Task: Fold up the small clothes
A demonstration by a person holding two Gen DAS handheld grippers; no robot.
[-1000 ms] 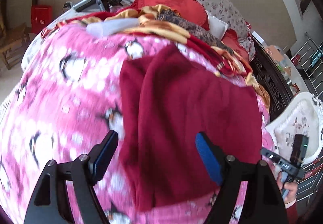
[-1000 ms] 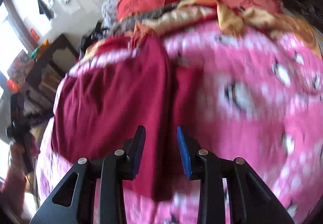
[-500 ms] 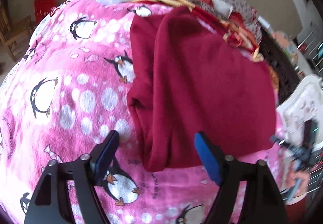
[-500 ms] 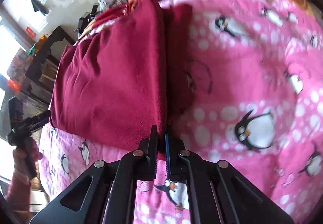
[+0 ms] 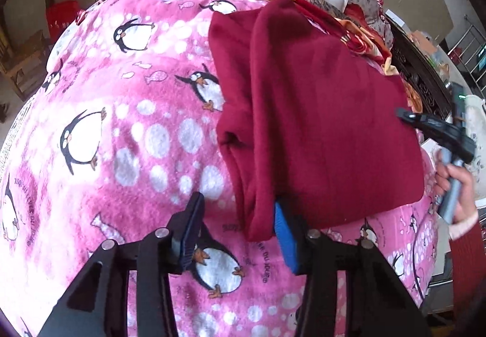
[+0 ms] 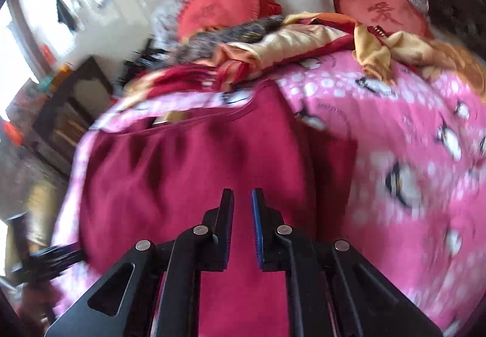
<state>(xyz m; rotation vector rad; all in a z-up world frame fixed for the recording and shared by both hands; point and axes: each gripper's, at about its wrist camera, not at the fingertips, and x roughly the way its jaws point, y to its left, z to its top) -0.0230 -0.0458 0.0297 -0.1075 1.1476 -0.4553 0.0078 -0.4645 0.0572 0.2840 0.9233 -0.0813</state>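
Lying lengthwise away from both slightly parted grippers, left gripper [image 5: 238, 224] and right gripper [image 6: 242, 224], maroon garment [image 5: 319, 124].

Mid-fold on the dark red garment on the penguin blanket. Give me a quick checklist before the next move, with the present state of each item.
1. Left claw open: ok, jaws wide apart.
2. Left claw lined up on the garment: ok, its folded near corner hangs between the fingers, against the blue pad.
3. Right claw free of cloth: cannot tell; jaws show a narrow gap over the garment, view blurred.
4. Garment folded evenly: not ok, a lower layer sticks out along the edge on the left.
5. Garment fully on the blanket: ok.
6. Bedding pile clear of the garment: cannot tell; it sits close behind the far edge.
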